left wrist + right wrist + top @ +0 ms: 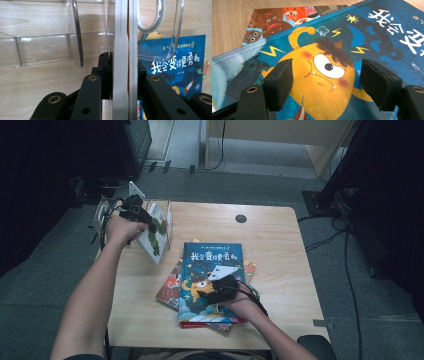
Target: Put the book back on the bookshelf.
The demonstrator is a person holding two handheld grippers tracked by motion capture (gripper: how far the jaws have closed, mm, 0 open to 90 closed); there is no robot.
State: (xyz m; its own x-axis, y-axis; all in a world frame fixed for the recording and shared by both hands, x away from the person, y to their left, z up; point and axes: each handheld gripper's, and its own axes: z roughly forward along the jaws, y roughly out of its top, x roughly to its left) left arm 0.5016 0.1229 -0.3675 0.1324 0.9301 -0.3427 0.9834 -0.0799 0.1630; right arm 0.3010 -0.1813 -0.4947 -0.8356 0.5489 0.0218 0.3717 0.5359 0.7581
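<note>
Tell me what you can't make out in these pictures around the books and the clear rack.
- Held book, left gripper view: edge-on between the left gripper jaws, so its cover is hidden.
- Lower books, high view: the blue book covers them; their number is unclear.
- Blue book's near part, high view: under the right gripper and hand.
- Clear rack, left gripper view: cut off by the top and left edges.

Blue book (212,270), top of the pile near the table's right: cover title in large white Chinese characters, "我会变得更勇敢". Smaller yellow line above the title and small print below it: illegible.
</note>
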